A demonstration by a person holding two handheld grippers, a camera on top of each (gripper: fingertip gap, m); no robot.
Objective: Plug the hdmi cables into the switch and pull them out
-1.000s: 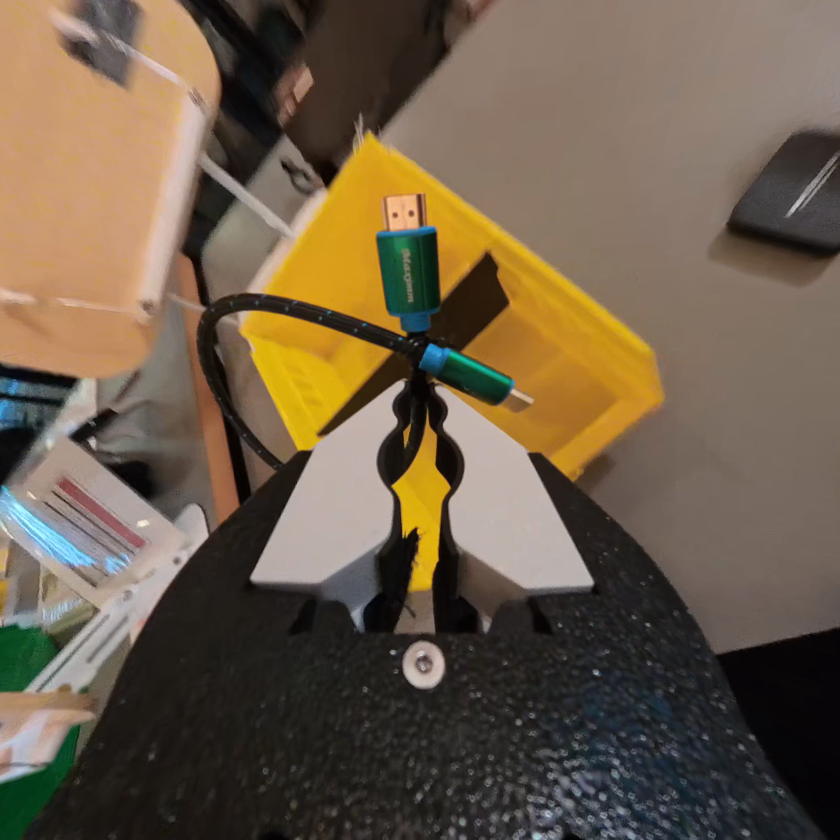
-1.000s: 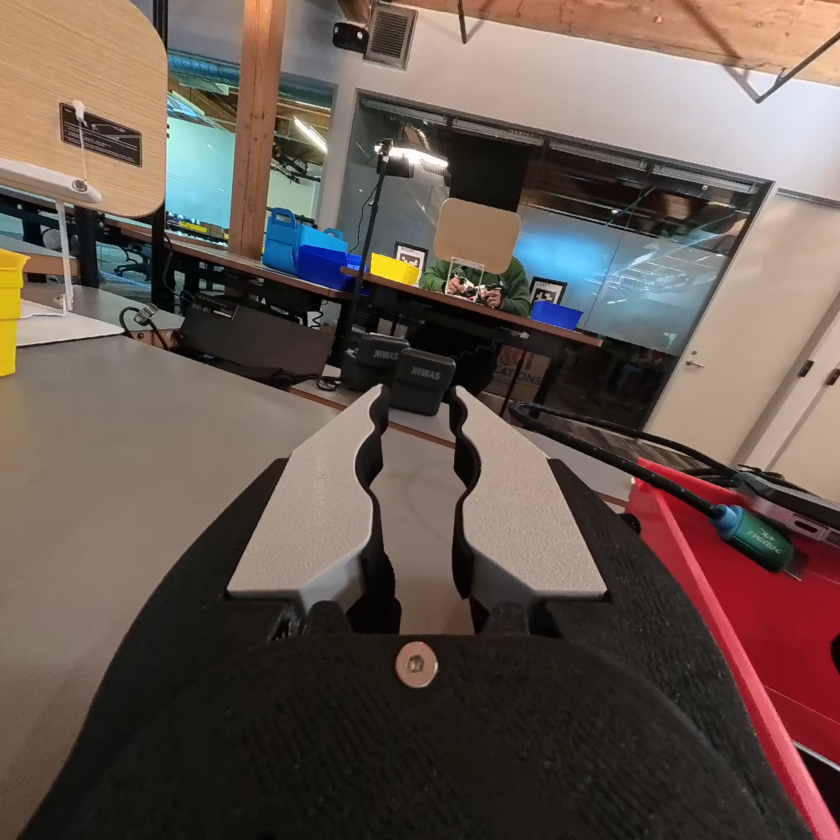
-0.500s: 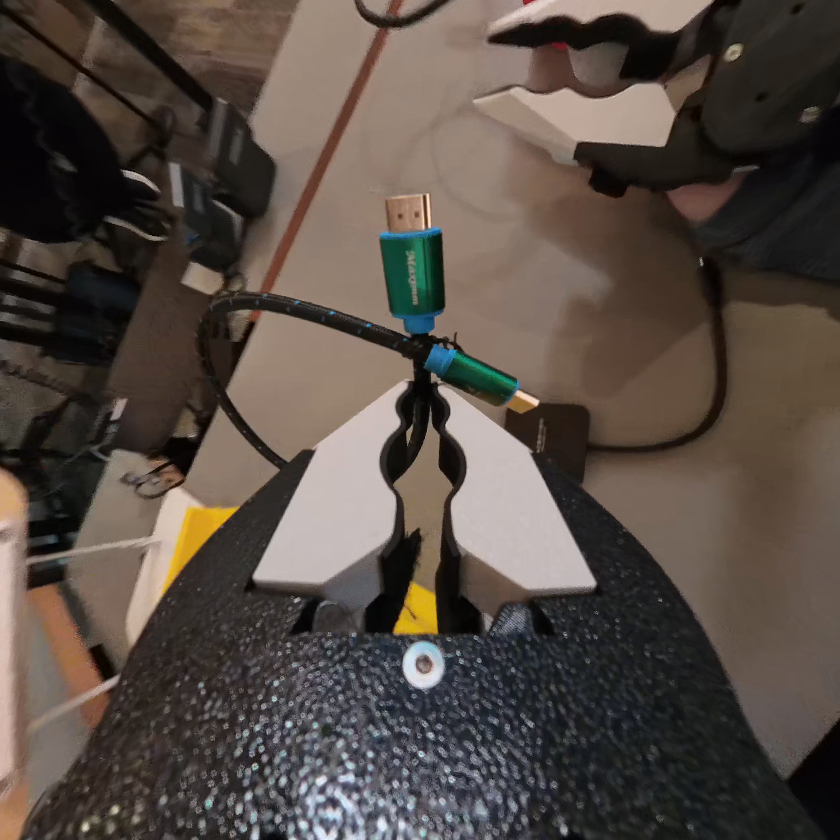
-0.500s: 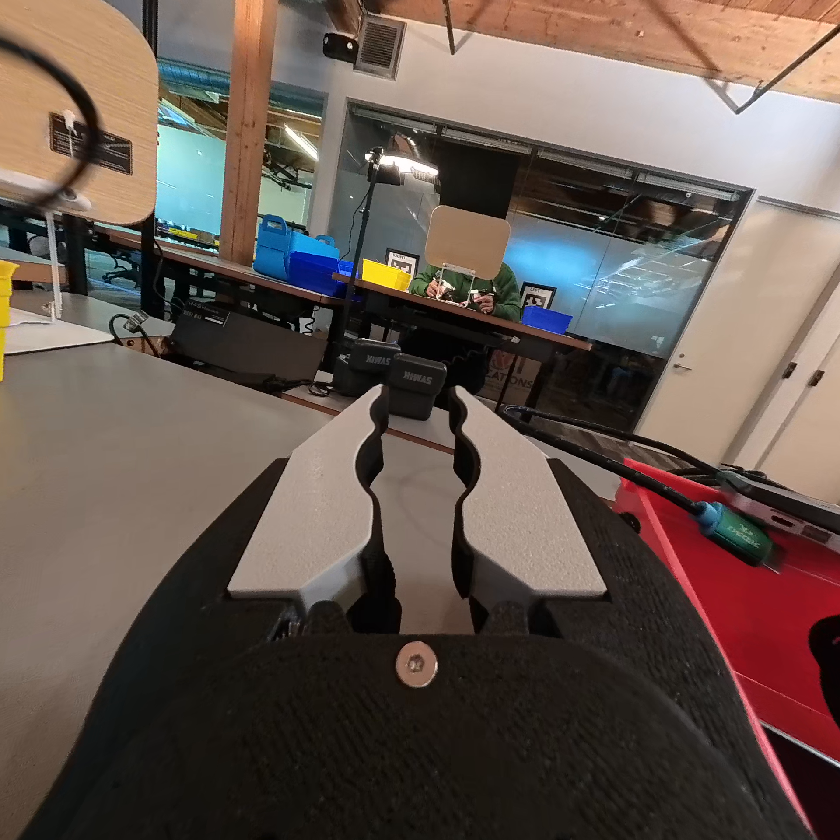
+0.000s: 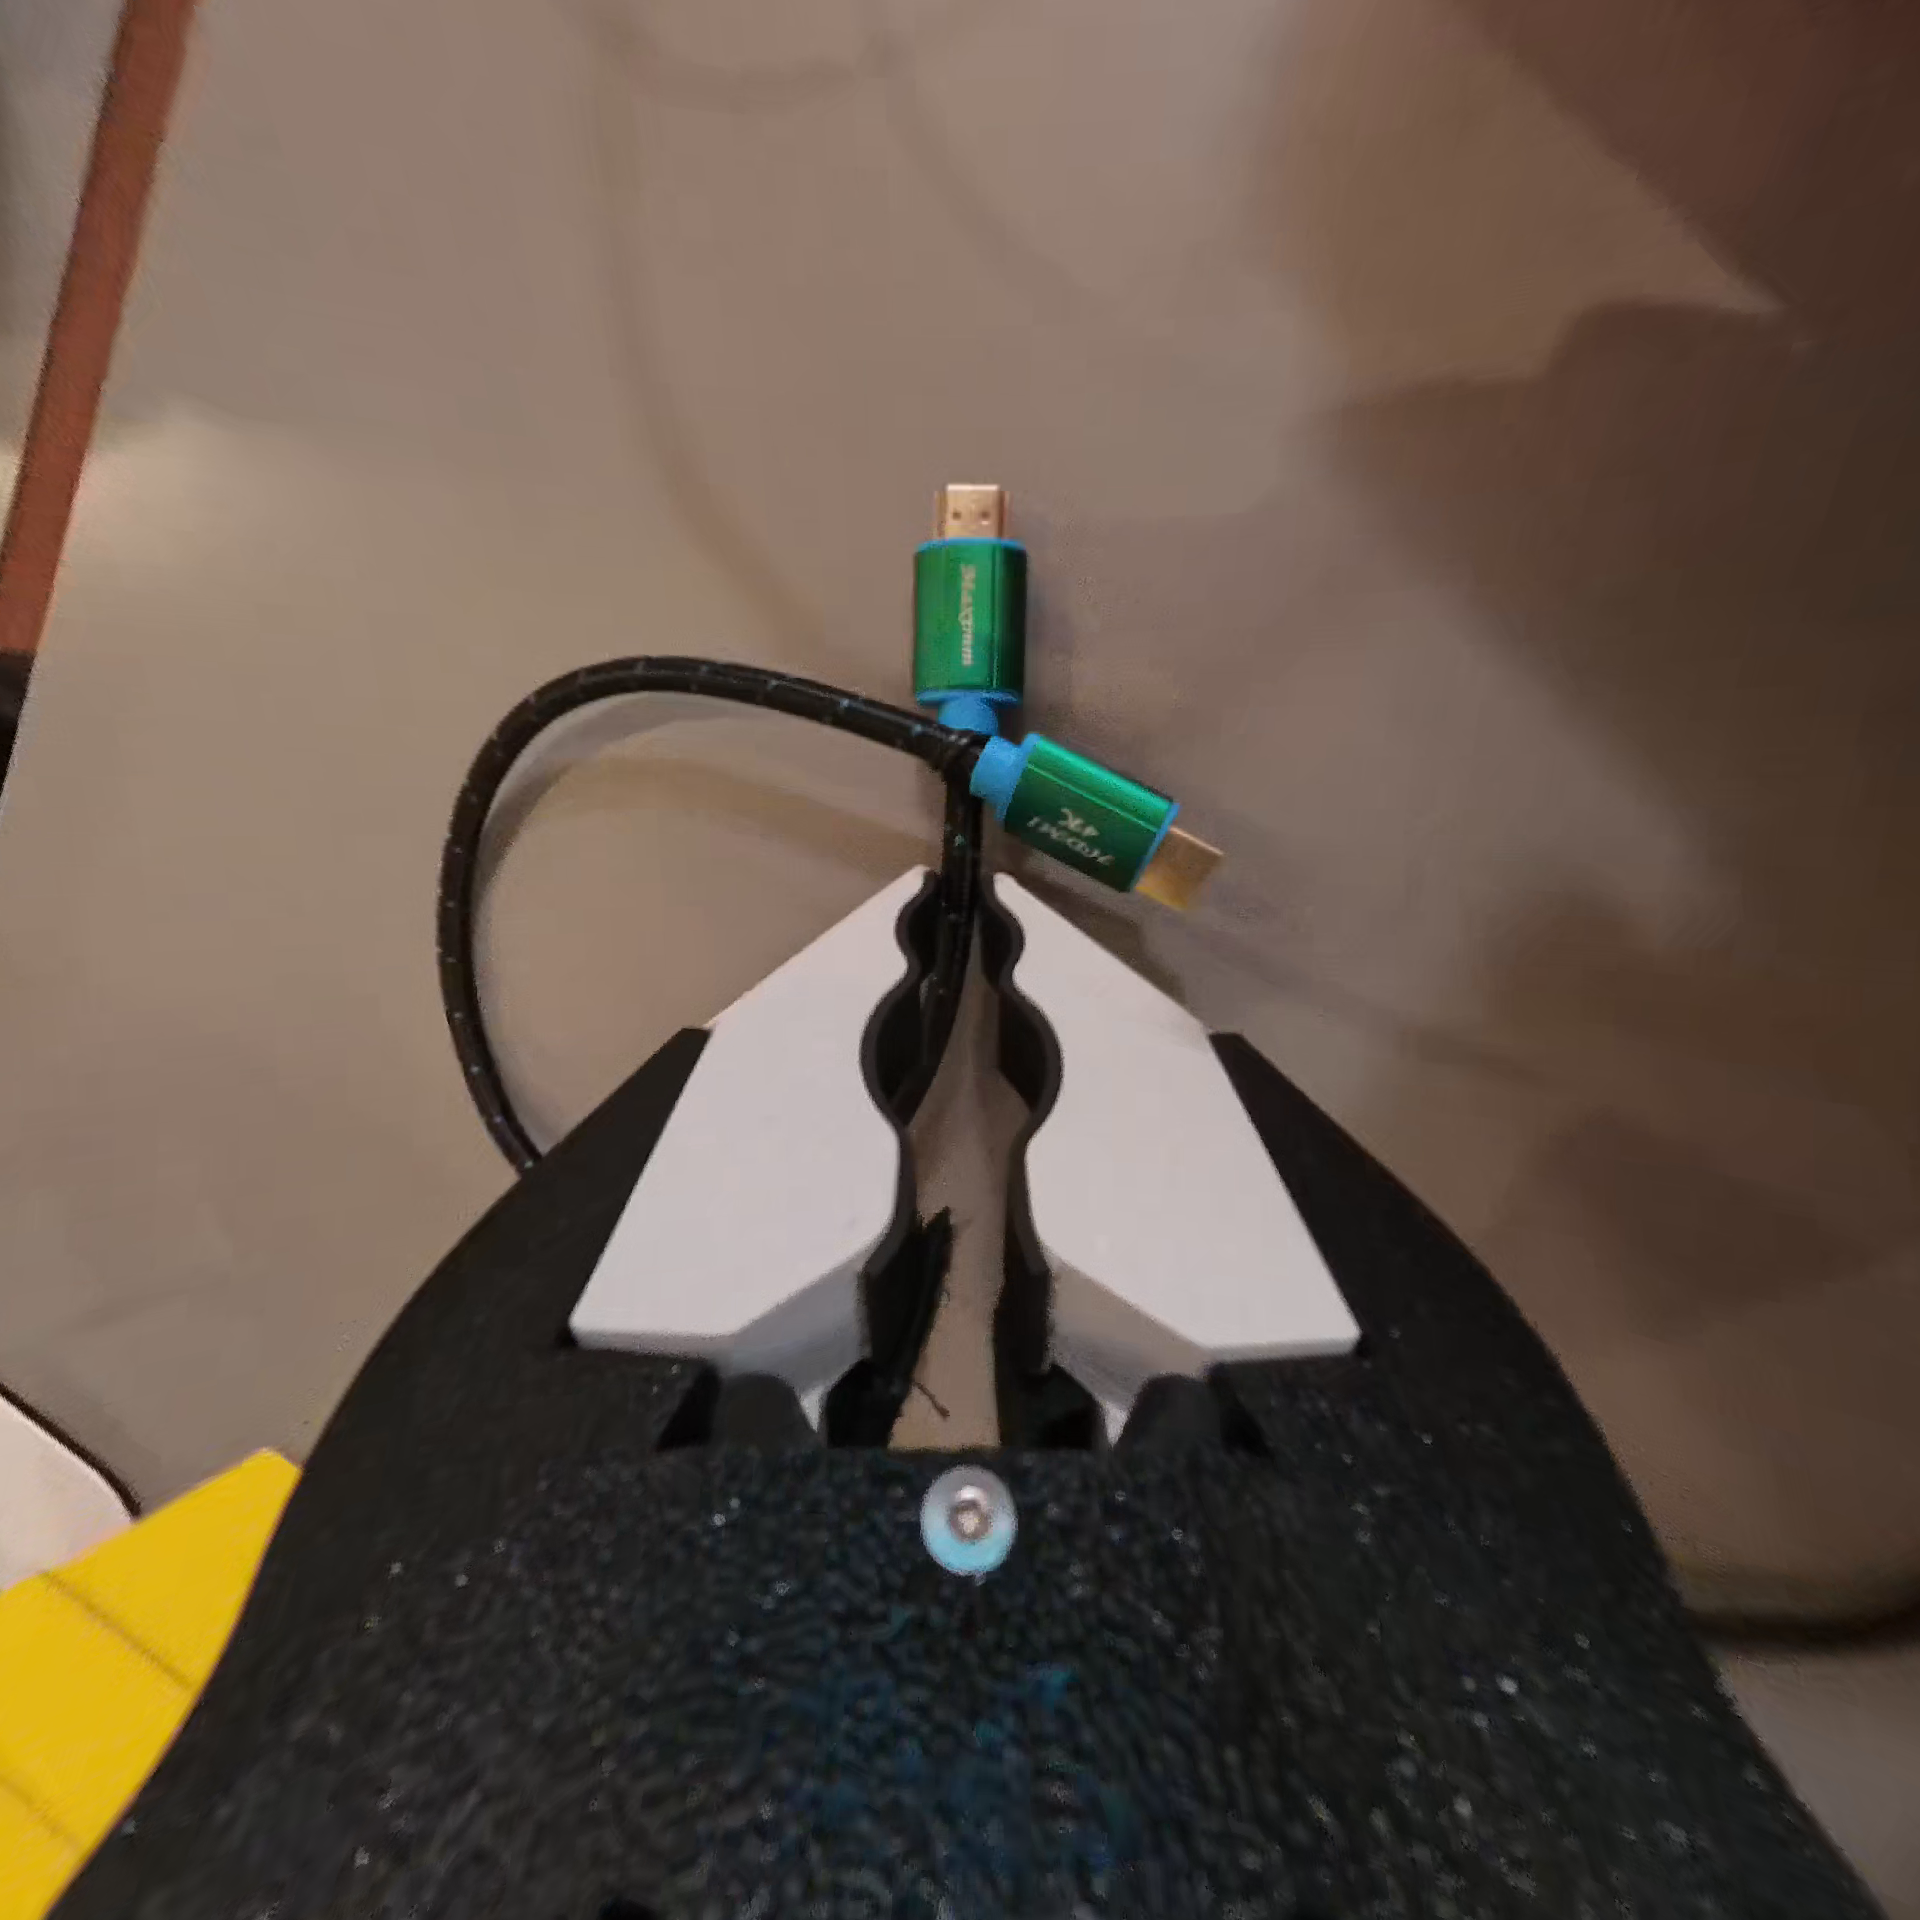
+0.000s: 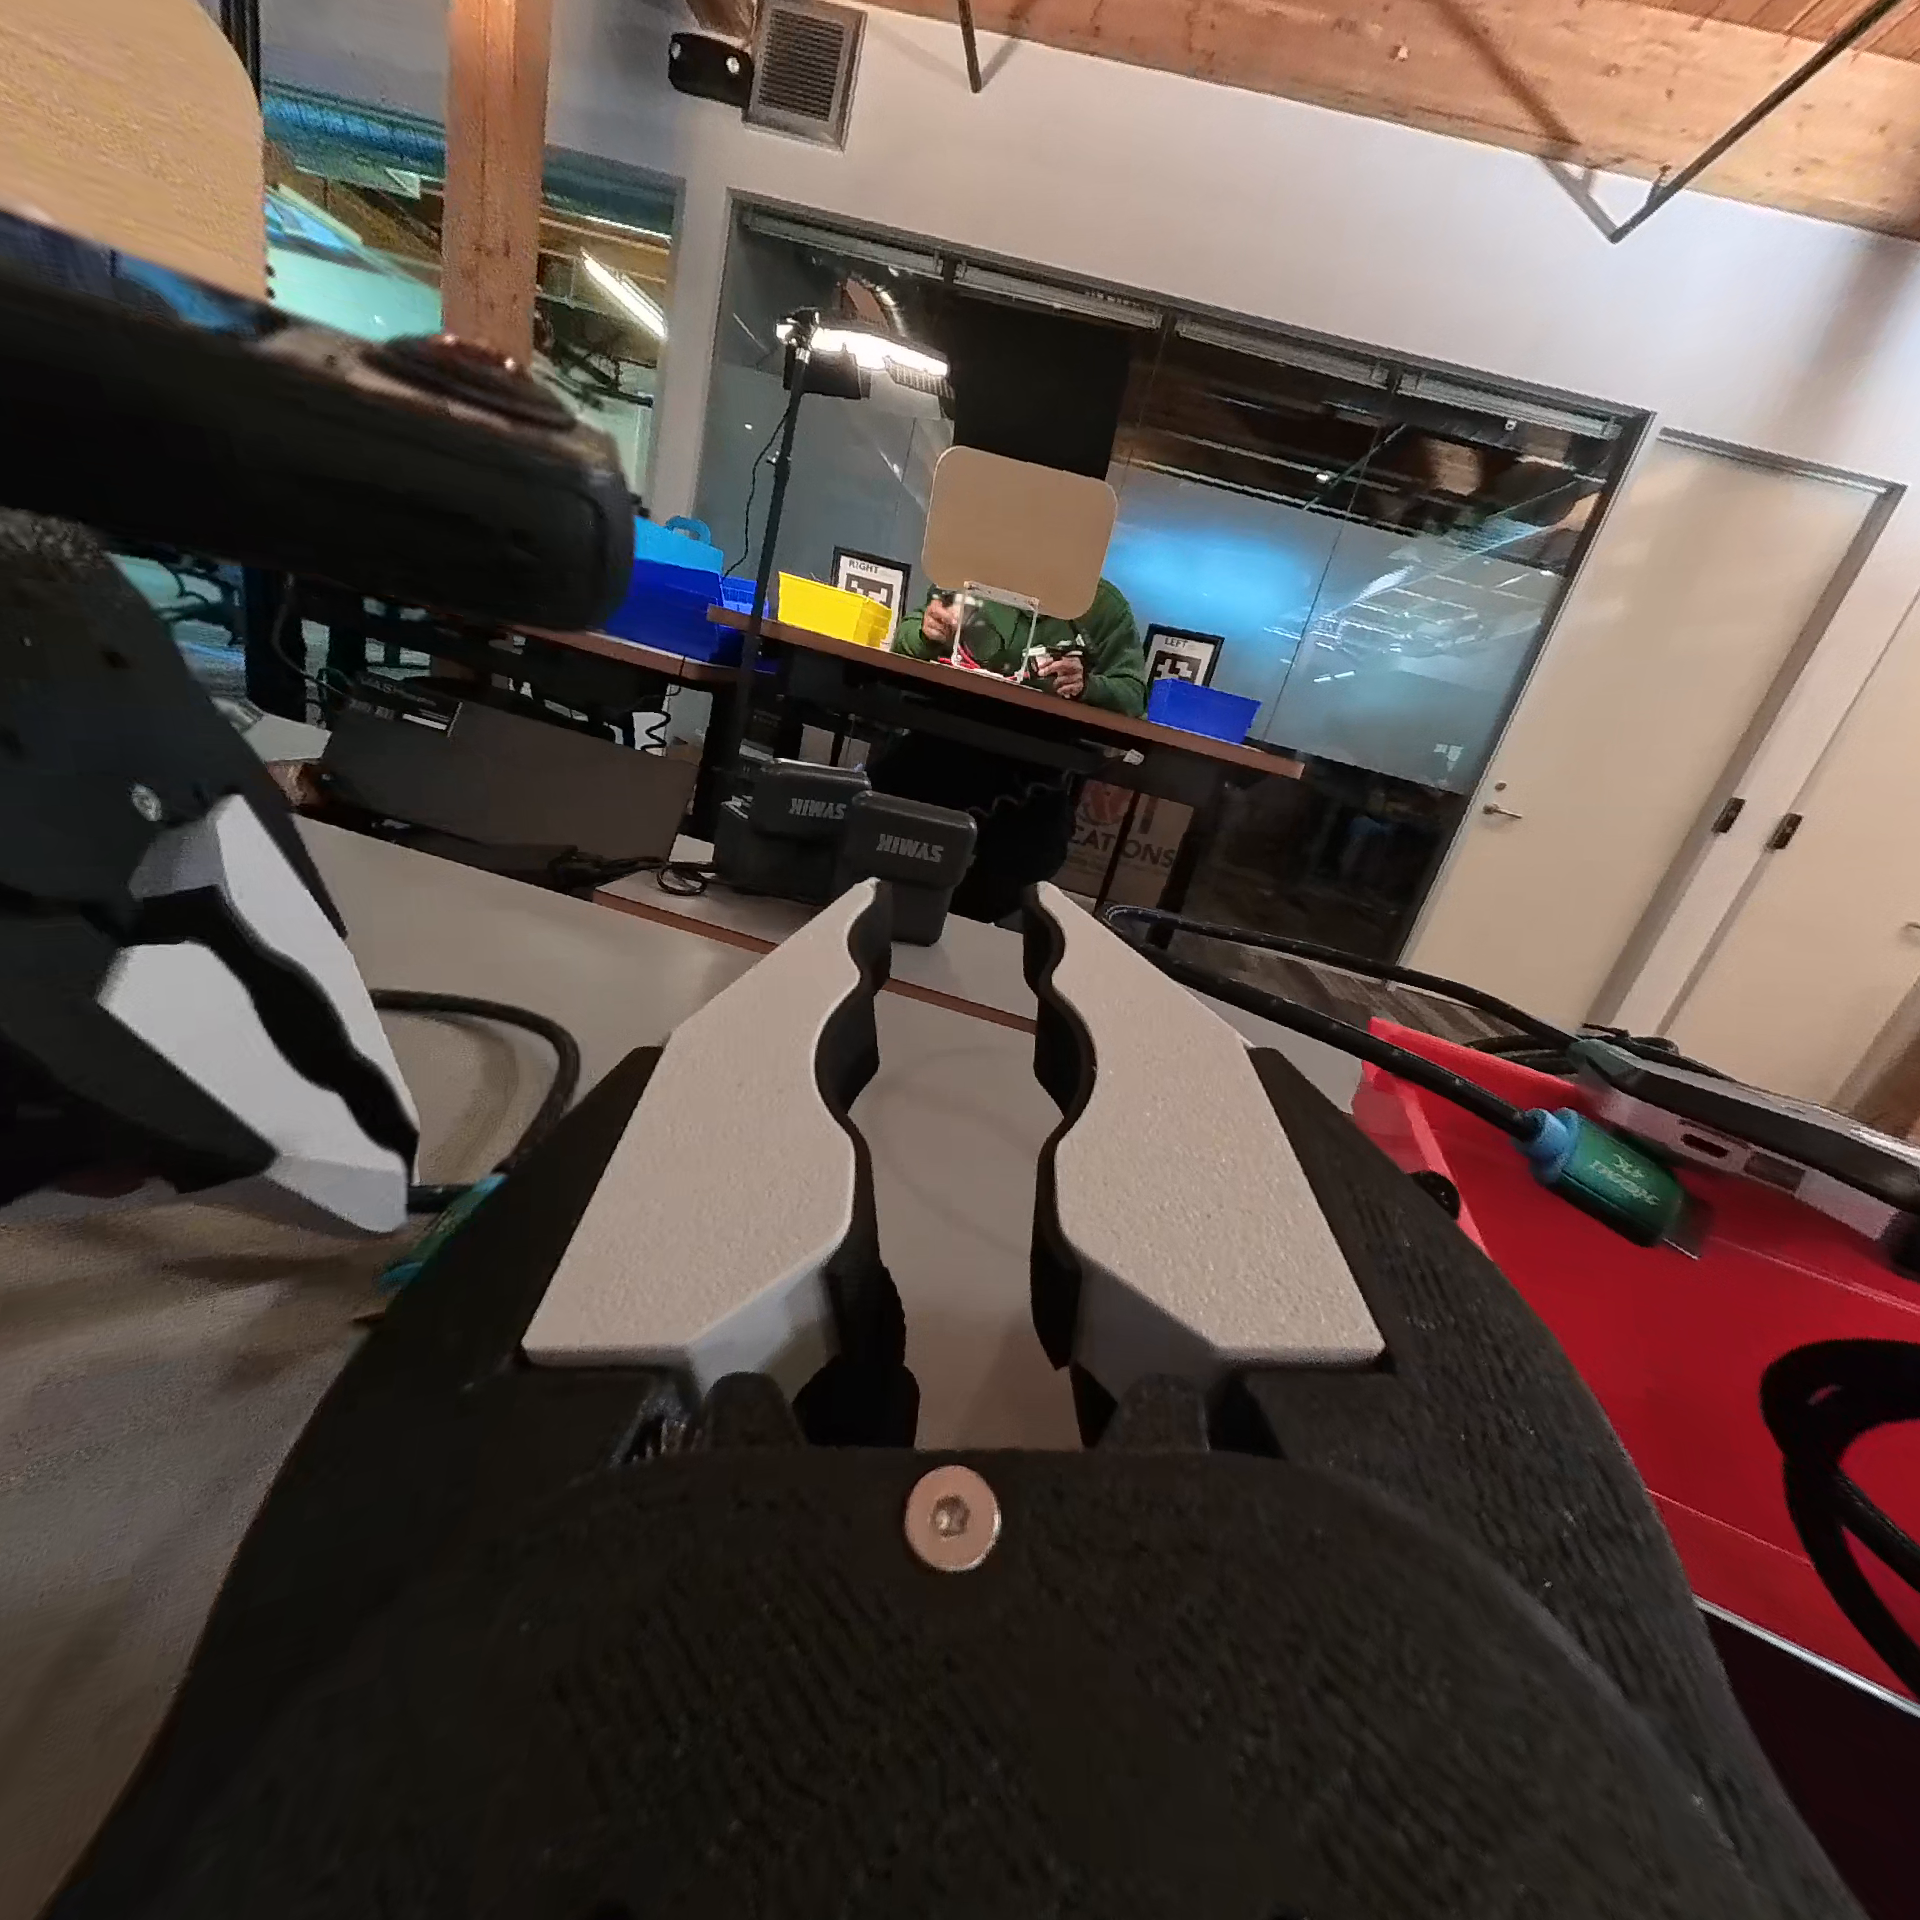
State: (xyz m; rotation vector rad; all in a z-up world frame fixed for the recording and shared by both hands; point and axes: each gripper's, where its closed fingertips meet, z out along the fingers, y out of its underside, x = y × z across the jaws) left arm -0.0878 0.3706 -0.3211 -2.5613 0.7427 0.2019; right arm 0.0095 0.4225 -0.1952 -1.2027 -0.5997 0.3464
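My left gripper is shut on a black braided HDMI cable just behind its two green plugs. One plug points straight ahead, the other points down to the right, both over the bare grey table. My right gripper is open and empty, low over the table. The left gripper shows at its left, close by. To the right a flat dark switch lies in a red tray. Another green plug sits at the switch's side; I cannot tell if it is seated.
A yellow bin is at the lower left of the left wrist view. A coiled black cable lies in the red tray. Black cases stand beyond the table's far edge. A person sits at a far table.
My left gripper has swung with the cable from above the yellow bin, across the table, to beside the right gripper. The right gripper has hardly moved and stays open.
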